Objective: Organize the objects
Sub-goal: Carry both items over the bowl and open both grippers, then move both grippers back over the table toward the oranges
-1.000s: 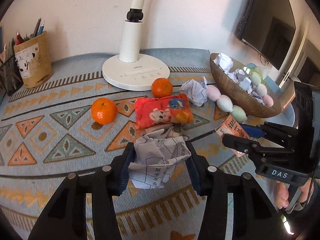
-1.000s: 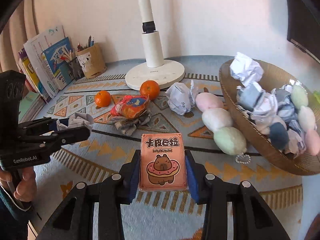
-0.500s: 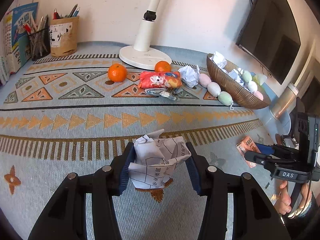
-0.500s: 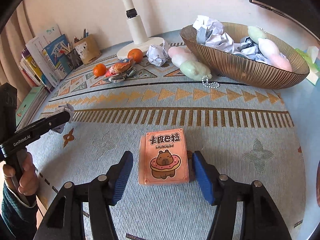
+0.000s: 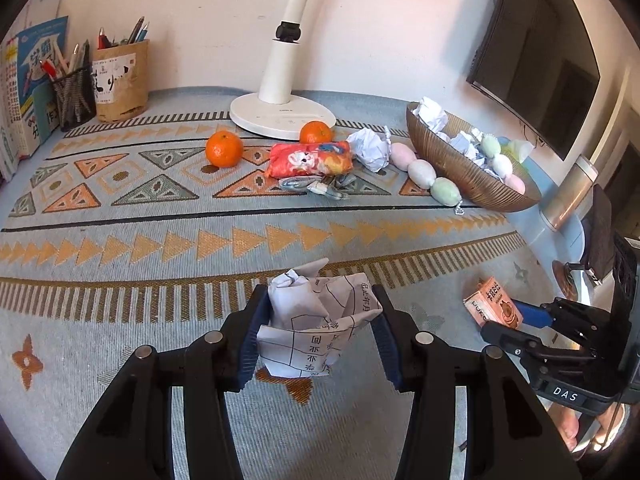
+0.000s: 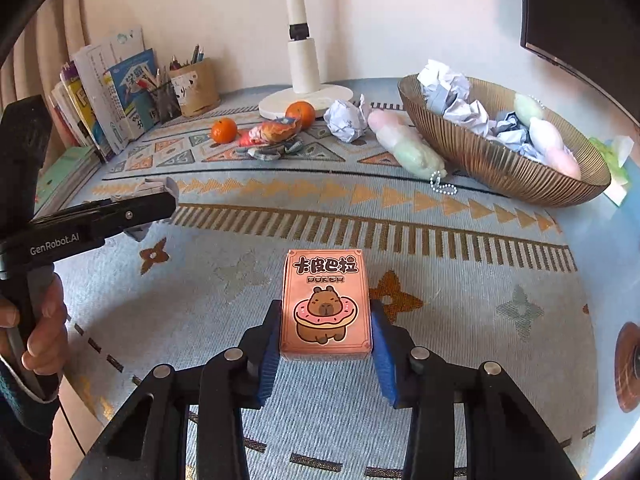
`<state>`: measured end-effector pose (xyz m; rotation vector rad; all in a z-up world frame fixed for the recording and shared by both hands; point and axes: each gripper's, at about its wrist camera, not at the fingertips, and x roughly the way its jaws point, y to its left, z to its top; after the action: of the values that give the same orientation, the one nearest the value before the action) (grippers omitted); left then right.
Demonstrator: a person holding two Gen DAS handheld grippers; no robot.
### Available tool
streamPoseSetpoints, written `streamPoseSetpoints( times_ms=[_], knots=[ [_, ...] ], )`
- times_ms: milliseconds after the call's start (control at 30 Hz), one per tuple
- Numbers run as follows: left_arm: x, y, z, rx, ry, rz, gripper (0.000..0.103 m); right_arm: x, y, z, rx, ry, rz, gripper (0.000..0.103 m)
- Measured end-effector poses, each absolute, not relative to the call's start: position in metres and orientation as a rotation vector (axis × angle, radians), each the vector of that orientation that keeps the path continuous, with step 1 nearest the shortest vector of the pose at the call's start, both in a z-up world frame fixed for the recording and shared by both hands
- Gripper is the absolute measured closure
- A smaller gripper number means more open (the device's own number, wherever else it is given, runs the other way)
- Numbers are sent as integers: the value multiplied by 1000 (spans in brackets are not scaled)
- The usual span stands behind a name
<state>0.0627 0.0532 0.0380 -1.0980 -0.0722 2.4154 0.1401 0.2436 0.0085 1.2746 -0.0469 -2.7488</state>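
Paper ball (image 5: pixel 318 322) clamped — left gripper (image 5: pixel 316 336) level.

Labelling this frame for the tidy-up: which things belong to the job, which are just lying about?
In the job:
- crumpled paper, in left tongs
- poker card box, between right tongs
- paper-filled bowl
- loose paper ball

Lying about:
- desk lamp
- pen holders
- books

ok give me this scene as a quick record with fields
left claw: shut on crumpled paper
right claw: shut on poker card box
bowl: far right, holds paper balls and pastel plush eggs
loose on rug: two oranges, red snack pack, paper ball
back: lamp, pen cups
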Motion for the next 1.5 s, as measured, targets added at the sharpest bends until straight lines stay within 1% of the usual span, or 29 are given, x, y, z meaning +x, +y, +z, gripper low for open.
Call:
streamPoseSetpoints(
  times_ms=[133,300,467,567,667,767,800,833,867,900,933,967,1167,1300,1400,1433,1467,1500],
  knots=[
    [62,81,81,-959,24,2418,56,141,273,64,1105,-102,-2865,63],
    [47,132,148,-751,73,2373,56,137,329,137,870,-210,-3075,63],
    [26,193,193,-607,84,2326,56,124,377,175,724,-356,-3255,63],
    [3,232,194,-614,95,2298,56,101,406,176,730,-476,-3283,63],
    [-21,264,178,-668,79,2261,56,79,440,165,765,-623,-3282,63],
    [-39,288,160,-719,85,2242,56,61,458,151,813,-674,-3284,63],
    [-42,294,155,-724,85,2236,52,56,462,147,826,-680,-3291,63],
    [-45,299,151,-724,84,2234,47,49,466,142,858,-685,-3293,58],
    [-47,301,148,-721,77,2239,39,43,470,136,904,-692,-3281,46],
    [-49,303,146,-718,69,2252,15,40,473,131,940,-710,-3268,42],
    [-49,302,145,-705,54,2266,1,40,476,126,954,-732,-3259,41],
    [-48,298,144,-686,36,2274,1,41,477,122,957,-743,-3244,41],
    [-36,265,144,-710,30,2301,1,53,453,116,964,-711,-3171,41],
    [-14,220,158,-697,-25,2336,1,62,397,135,930,-528,-3102,41],
    [8,181,175,-652,-50,2409,1,73,341,149,867,-371,-3032,38],
    [17,167,180,-636,-53,2430,1,78,323,150,850,-326,-2999,34],
    [26,154,183,-625,-54,2454,1,82,304,149,844,-285,-2962,26],
    [34,140,185,-618,-57,2480,1,84,287,144,848,-255,-2930,21]
  ],
)
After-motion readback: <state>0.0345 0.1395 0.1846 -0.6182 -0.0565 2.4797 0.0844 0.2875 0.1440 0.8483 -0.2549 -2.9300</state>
